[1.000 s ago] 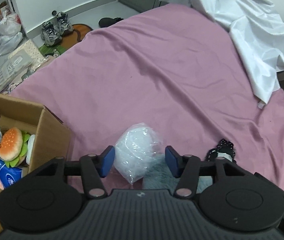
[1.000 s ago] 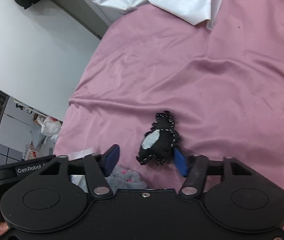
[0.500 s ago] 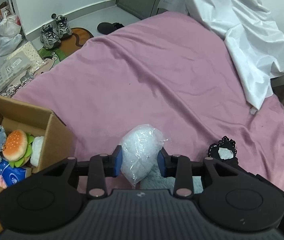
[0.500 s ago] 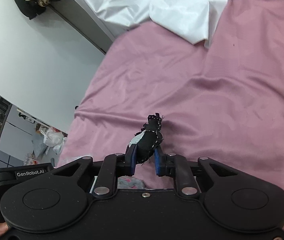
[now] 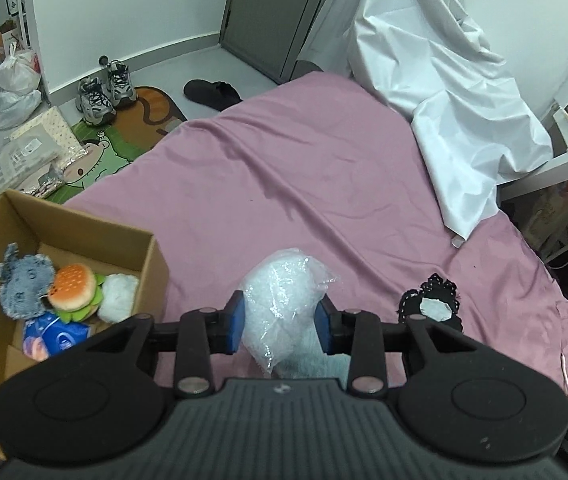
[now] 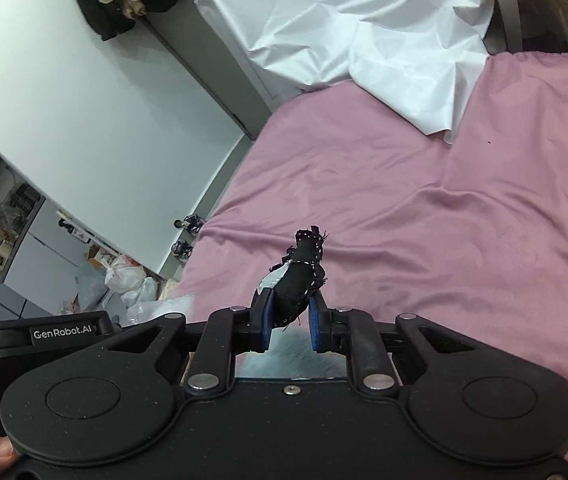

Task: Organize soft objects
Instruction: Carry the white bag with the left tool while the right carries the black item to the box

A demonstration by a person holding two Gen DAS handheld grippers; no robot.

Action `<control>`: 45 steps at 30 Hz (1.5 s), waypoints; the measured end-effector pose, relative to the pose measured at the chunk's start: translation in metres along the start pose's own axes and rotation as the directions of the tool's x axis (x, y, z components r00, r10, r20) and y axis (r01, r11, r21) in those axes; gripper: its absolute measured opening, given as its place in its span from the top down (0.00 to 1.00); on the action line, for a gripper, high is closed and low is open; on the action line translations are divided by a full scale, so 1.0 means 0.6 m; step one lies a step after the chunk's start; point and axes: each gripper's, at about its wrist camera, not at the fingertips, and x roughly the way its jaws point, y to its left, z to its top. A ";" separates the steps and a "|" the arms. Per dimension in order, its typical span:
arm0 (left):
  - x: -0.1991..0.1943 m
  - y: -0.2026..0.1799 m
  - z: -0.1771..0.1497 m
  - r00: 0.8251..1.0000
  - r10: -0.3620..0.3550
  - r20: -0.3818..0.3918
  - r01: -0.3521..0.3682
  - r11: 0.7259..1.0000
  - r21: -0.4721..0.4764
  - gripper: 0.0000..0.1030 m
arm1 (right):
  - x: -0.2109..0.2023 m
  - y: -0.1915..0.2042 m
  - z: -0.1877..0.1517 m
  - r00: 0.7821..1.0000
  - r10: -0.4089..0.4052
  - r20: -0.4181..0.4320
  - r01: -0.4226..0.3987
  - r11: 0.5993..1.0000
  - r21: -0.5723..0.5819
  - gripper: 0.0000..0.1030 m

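- Since the cardboard box (image 5: 152,264) sits at the left edge of the pink bedsheet (image 5: 284,168) and already holds a grey plush, a burger toy, a white puff and a blue pack, the free room left inside looks tight; anything dropped carelessly could land on the pile and roll back out over the wall. Its near corner is cut off by the gripper body, so how much floor space remains cannot be judged.
- With the left gripper (image 5: 279,322) closed partway on the clear plastic bag of white stuffing (image 5: 284,300), jaws pressing its sides in, the slick film is the weak point: it could slide out downwards, since most of the bag's bulk sits above and ahead of the pads. Its lower end hangs behind the gripper body, near a pale fuzzy thing that is too hidden to identify.
- While the right gripper (image 6: 288,318) has its jaws nearly together, pinching the black stitched soft toy (image 6: 297,280) by its lower end, the toy stands up above the sheet with little of it between the pads; a quick swing could flick it loose. How deep the pinch goes is hidden.
- From the left view the same toy shows only partly, behind the gripper's linkage.
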 end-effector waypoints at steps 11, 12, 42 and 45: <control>-0.079 0.045 -0.025 0.998 -0.031 0.053 0.032 0.999 -0.014 0.66 | -0.052 0.064 -0.029 0.999 0.015 0.032 -0.013 0.999 -0.050 0.82; -0.085 0.050 -0.028 0.998 -0.033 0.056 0.034 0.999 -0.016 0.66 | -0.055 0.071 -0.032 0.999 0.016 0.033 -0.015 0.998 -0.057 0.82; -0.171 0.232 -0.055 0.994 -0.064 0.087 0.072 0.992 -0.104 0.66 | -0.056 0.245 -0.135 0.999 0.041 0.013 -0.038 0.980 -0.198 0.82; -0.174 0.251 -0.054 0.994 -0.063 0.088 0.073 0.991 -0.114 0.66 | -0.052 0.261 -0.145 0.999 0.042 0.010 -0.039 0.977 -0.209 0.82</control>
